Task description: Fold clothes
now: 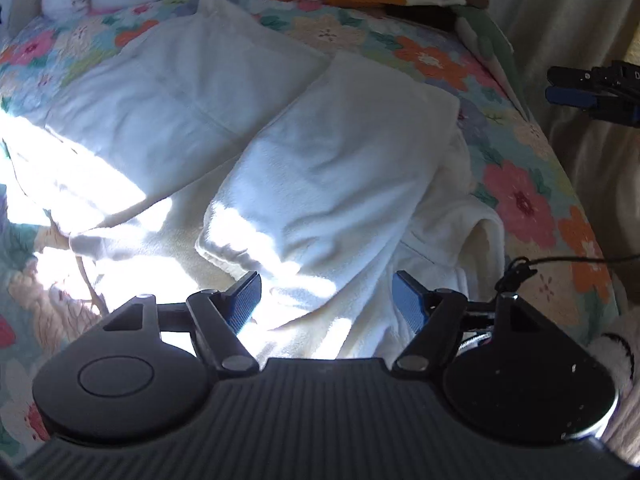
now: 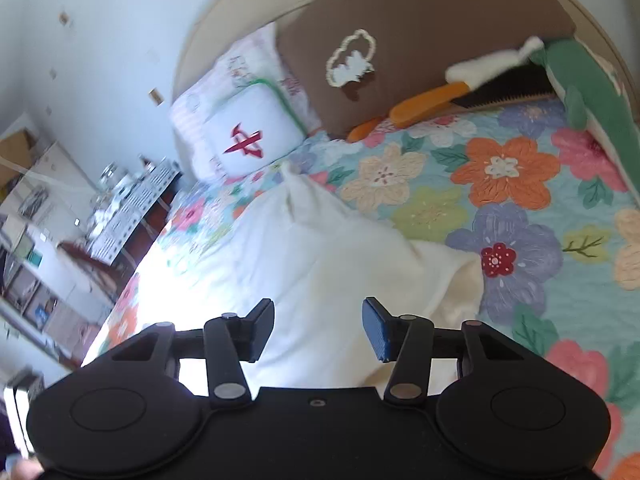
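Both the left gripper (image 1: 327,300) and right gripper (image 2: 319,330) are hovering released over the white garment (image 1: 320,168), which is lying spread on the floral quilt (image 2: 520,208) for folding.

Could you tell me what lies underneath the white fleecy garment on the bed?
The white fleecy garment lies spread on the floral patchwork quilt, which shows all around it. Whether anything else sits beneath it cannot be seen; the fabric covers that area.

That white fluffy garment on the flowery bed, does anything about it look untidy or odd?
Somewhat. The white garment is only partly folded: a rumpled roll bulges out on one side. Nothing looks torn or spilled. Both grippers, left and right, are open above it.
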The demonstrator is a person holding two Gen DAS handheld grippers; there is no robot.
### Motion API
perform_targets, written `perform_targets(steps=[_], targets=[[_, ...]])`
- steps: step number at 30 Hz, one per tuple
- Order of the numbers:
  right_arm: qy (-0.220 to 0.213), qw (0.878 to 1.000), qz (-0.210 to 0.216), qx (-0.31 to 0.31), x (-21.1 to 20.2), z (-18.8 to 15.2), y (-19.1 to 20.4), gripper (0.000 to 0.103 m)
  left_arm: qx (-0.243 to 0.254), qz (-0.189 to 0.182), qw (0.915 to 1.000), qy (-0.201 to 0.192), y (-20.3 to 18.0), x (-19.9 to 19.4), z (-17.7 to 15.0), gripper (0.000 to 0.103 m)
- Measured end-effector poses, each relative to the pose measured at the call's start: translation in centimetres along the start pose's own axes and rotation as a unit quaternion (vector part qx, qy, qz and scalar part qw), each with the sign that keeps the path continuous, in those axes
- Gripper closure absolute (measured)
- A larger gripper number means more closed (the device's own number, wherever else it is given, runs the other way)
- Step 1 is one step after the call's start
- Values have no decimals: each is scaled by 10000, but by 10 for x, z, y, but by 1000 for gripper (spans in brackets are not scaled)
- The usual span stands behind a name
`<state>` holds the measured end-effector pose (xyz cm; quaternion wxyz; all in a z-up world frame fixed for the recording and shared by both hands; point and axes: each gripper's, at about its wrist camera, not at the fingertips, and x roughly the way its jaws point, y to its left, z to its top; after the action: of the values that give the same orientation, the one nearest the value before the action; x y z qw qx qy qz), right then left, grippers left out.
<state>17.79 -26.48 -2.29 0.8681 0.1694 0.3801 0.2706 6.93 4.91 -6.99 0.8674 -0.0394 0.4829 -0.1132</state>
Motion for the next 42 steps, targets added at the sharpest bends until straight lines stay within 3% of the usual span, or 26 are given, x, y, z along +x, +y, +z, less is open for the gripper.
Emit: perform_targets(steps=[3, 8, 12, 22, 26, 34, 36, 40, 42], targets=[[145, 9991, 306, -243, -43, -13, 14, 45, 574, -319, 9978, -61, -18, -7, -4, 13], [383, 9964, 741, 175, -100, -35, 16, 40, 1315, -489, 9900, 124, -46, -4, -20, 11], [553, 9976, 364, 190, -113, -57, 14, 34, 1496, -587, 9862, 386, -49, 5, -38, 11], [1140, 9885, -5, 993, -25, -109, -13, 34, 2626, -139, 9646, 187, -65, 23, -71, 11], [1219, 9874, 9, 1004, -7, -107, -5, 34, 2915, -139, 9565, 54, -78, 22, -70, 11], [1395, 9870, -233, 769, -2, -100, 1, 29, 3045, -264, 9522, 19, -89, 27, -67, 11], [1413, 9862, -350, 783, 1, -100, -1, 24, 3102, -230, 9504, 48, -93, 31, -66, 11], [1532, 9842, -399, 786, 17, -101, -8, 23, 3279, -36, 9445, 216, -100, 43, -67, 11], [1558, 9825, -372, 953, 28, -101, -14, 23, 3296, 363, 9416, 585, -99, 60, -67, 11]])
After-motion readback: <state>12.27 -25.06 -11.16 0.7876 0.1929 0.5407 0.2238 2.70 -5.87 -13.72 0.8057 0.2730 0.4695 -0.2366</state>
